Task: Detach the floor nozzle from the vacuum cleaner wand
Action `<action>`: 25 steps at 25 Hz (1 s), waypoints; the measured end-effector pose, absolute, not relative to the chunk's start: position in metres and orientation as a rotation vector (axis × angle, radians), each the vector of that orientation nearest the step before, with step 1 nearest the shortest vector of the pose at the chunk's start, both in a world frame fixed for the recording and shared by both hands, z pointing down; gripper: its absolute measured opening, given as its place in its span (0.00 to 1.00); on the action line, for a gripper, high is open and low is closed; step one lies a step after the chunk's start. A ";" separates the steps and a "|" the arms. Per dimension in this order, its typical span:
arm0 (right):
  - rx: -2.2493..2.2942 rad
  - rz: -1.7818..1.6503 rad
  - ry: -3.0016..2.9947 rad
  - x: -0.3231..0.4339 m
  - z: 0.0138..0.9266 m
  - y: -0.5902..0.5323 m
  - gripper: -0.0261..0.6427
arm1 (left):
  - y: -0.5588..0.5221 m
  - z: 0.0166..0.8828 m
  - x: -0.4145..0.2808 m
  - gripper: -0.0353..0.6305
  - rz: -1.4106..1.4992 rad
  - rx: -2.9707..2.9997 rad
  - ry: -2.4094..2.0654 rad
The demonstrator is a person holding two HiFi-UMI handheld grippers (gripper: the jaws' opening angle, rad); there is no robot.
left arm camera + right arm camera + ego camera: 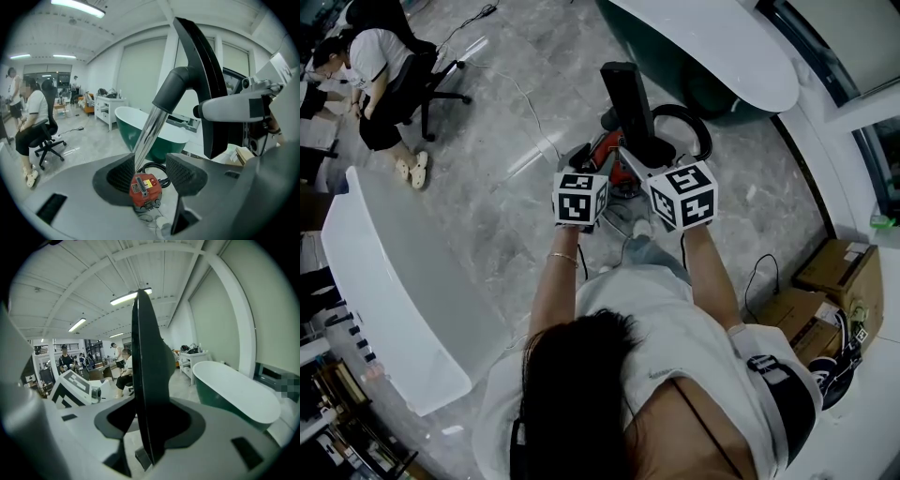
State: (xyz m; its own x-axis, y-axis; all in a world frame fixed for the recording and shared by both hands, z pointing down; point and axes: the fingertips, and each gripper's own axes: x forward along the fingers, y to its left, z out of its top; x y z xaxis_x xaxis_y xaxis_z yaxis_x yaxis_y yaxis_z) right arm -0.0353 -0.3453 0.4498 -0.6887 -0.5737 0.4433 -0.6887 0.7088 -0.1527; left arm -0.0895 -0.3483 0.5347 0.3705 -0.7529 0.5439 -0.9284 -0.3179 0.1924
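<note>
floor nozzle (630, 98): black, long, flat, stood up on end, top centre of head view, just above red vac body (145, 190). dark elbow neck joins it to chrome wand (150, 136). R tongs (150, 420) pinching nozzle edge-on. L tongs (152, 174) spread, wand btwn them, up against left pad, gap on other side.

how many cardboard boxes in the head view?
2. Both sit at the right edge of the head view: the upper box, and the lower box just down-left of it. More may be hidden out of frame.
</note>
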 end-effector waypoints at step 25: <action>0.910 0.630 -2.530 -0.035 0.448 -0.349 0.32 | -0.400 0.553 -0.085 0.33 0.536 2.249 -1.549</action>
